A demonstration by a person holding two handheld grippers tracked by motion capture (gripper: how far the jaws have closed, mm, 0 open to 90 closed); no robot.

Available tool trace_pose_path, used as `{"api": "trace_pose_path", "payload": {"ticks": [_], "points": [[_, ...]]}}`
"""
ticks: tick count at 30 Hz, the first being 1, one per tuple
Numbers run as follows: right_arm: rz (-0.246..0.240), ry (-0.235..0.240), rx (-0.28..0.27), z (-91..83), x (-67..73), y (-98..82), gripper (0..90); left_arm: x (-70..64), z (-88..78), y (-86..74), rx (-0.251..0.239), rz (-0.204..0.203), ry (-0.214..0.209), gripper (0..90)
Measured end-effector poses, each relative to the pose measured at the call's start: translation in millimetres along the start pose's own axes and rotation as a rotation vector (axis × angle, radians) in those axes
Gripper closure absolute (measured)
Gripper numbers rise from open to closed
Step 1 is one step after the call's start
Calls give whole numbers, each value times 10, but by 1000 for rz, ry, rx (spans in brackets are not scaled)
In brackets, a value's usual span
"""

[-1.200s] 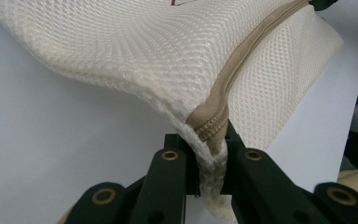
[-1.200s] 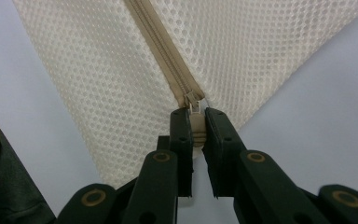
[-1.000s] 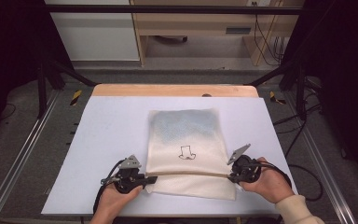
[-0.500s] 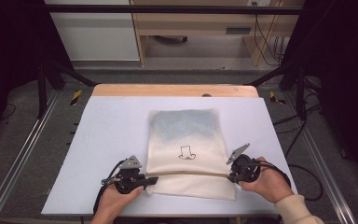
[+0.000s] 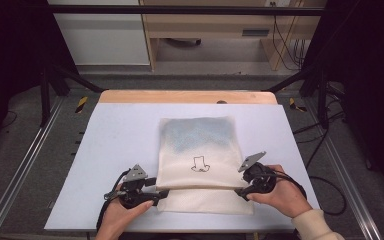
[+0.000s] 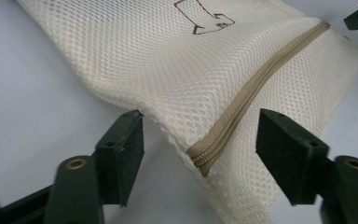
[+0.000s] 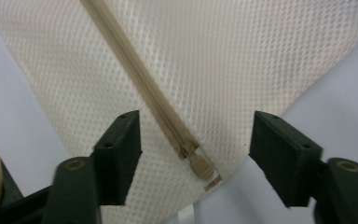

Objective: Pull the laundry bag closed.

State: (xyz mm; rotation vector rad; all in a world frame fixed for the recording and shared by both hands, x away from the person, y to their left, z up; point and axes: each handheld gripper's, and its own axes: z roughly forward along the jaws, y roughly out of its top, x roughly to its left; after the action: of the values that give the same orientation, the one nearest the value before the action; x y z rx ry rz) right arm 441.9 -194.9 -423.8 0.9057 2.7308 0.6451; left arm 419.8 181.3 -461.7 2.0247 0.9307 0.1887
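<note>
A cream mesh bag (image 5: 200, 145) with a small boot drawing (image 5: 199, 164) lies flat on the white table (image 5: 115, 150). A tan zipper (image 6: 256, 79) runs across its near end. My left gripper (image 5: 155, 192) sits at the bag's near left corner. Its jaws have just been opening and now stand open, with the zipper's end (image 6: 200, 158) between them but untouched. My right gripper (image 5: 240, 190) is at the near right corner. It has likewise just been opening and is open around the zipper pull (image 7: 200, 167), its pads clear of the mesh.
A wooden strip (image 5: 185, 96) borders the table's far edge. Metal rails (image 5: 25, 165) run along both sides on the floor. A cabinet and shelf unit (image 5: 200, 30) stand beyond, and cables (image 5: 325, 150) trail at the right.
Both grippers' jaws have spread apart at the bag's near corners, letting go of the zipper edge. Hands and bag stay where they were.
</note>
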Motion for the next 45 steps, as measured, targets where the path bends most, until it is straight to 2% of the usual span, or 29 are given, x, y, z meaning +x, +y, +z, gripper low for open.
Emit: {"api": "trace_pose_path", "payload": {"ticks": [1,3,6,10,12,14,16,21,22,23,24,25,26,32,34,36,39,45], "points": [[4,-14,-14,-13,9,16,270,-5,-14,7,-3,10,25,258],[8,-56,-61,-41,37,58,189,1,-42,19,-10,21,50,195],[14,-73,-99,-65,45,102,128,2,-79,34,-20,40,80,159],[31,-72,-114,-89,30,142,88,12,-100,48,-21,47,100,129],[38,-80,-128,-98,25,155,83,24,-120,57,-19,70,124,123],[38,-84,-146,-110,19,164,77,31,-129,59,-20,74,129,109],[43,-90,-156,-113,17,166,73,53,-152,66,-24,88,151,101],[55,-119,-190,-123,13,176,68,111,-218,86,-51,93,180,72],[56,-120,-197,-135,6,180,71,148,-257,89,-59,105,202,59],[55,-120,-206,-139,3,183,73,148,-257,89,-59,105,202,51],[60,-121,-207,-154,1,188,73,202,-301,83,-56,117,241,50],[56,-120,-216,-160,-6,192,73,202,-301,83,-56,117,241,50],[57,-129,-223,-174,-16,196,73,271,-361,74,-60,120,265,50],[83,-153,-251,-234,-66,200,75,401,-481,68,-71,101,298,49],[95,-154,-265,-252,-74,190,75,441,-518,58,-60,97,307,55],[96,-156,-267,-257,-78,183,75,474,-548,43,-29,90,333,58],[96,-151,-286,-291,-94,144,78,537,-604,26,-27,72,343,58],[118,-170,-304,-344,-134,89,77,623,-650,8,-22,53,355,59]]}}
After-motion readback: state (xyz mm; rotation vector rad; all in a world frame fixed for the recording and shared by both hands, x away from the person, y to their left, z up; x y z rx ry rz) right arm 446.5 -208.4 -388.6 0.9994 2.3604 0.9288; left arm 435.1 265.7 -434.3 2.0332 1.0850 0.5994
